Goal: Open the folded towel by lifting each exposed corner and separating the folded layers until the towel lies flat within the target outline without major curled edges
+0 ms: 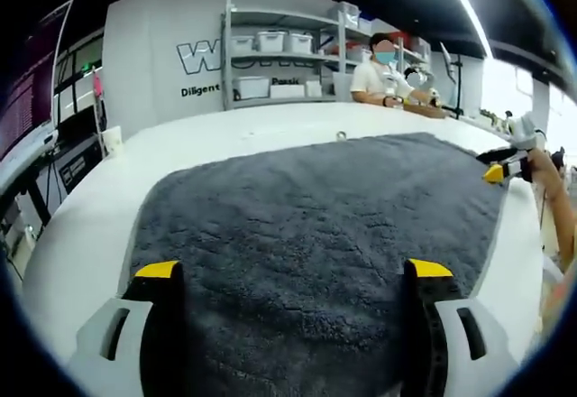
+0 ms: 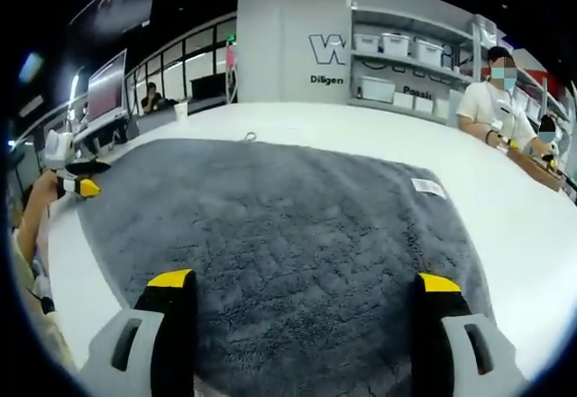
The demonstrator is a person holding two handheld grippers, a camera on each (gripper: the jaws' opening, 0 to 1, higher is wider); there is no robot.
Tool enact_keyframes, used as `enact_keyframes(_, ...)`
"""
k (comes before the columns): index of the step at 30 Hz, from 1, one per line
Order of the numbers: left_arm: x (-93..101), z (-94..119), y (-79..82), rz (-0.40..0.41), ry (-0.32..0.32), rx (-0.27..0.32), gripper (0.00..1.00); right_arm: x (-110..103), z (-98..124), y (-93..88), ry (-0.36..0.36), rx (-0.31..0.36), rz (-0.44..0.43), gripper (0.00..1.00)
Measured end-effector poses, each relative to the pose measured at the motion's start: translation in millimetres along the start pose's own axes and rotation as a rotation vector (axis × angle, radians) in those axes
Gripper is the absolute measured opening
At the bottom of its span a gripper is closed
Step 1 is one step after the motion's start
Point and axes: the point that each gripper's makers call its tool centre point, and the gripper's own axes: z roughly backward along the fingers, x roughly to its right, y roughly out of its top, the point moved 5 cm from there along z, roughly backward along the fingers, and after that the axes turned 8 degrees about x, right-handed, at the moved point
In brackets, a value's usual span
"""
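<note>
Towel (image 1: 315, 235) spread out grey and fuzzy across the white table (image 1: 90, 235), most of its surface lying flat. In the right gripper view the towel (image 2: 288, 235) has a small white label (image 2: 427, 187) on its far right part, and a small loop (image 2: 250, 136) sits at its far edge, on the table (image 2: 505, 207).

Left gripper (image 1: 295, 271): jaws wide apart, yellow tips low over the near part of the towel, nothing between them. It also appears at the left of the right gripper view (image 2: 79, 183), at the towel's left edge; can't tell from there if it touches the fabric.

Right gripper (image 2: 306, 281): jaws also wide apart, hanging over the near towel area, nothing between them. Seen from the left gripper view it sits at the towel's right edge (image 1: 501, 168), with the person's arm (image 1: 554, 203) behind it.

Background: shelves (image 1: 288, 54) with white bins against a grey wall, a seated person (image 1: 383, 77) at the far side of the table.
</note>
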Motion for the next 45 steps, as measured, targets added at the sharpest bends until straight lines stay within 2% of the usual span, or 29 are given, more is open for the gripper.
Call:
enact_keyframes(7, 2.3, 26, 4.7, 0.044, 0.06, 0.049, 0.99, 0, 28, -9.0, -0.078, 0.02, -0.037, 0.99)
enact_keyframes(10, 4.2, 37, -3.7, 0.076, 0.063, 0.045, 0.98, -6, 41, -15.1, -0.097, 0.019, -0.042, 0.99)
enact_keyframes(17, 6.5, 52, -22.8, 0.105, 0.086, 0.017, 0.95, -2, 59, -27.3, -0.13, -0.012, -0.014, 0.99)
enact_keyframes(23, 9.4, 59, -25.5, 0.1, 0.099, 0.03, 0.94, 7, 61, -36.0, -0.156, 0.002, -0.071, 0.99)
enact_keyframes(28, 10.6, 68, -26.0, 0.113, 0.111, 0.041, 0.93, 9, 61, -34.9, -0.16, 0.023, -0.072, 0.99)
enact_keyframes(35, 17.5, 78, -21.1, 0.118, 0.104, 0.063, 0.93, 11, 65, -31.2, -0.167, 0.013, -0.053, 0.99)
enact_keyframes(40, 20.8, 79, -20.6, 0.103, 0.091, 0.061, 0.93, 18, 65, -34.1, -0.182, 0.023, -0.075, 0.99)
enact_keyframes(45, 16.7, 82, -27.3, 0.108, 0.109, 0.041, 0.93, 17, 64, -36.8, -0.181, 0.028, -0.077, 0.99)
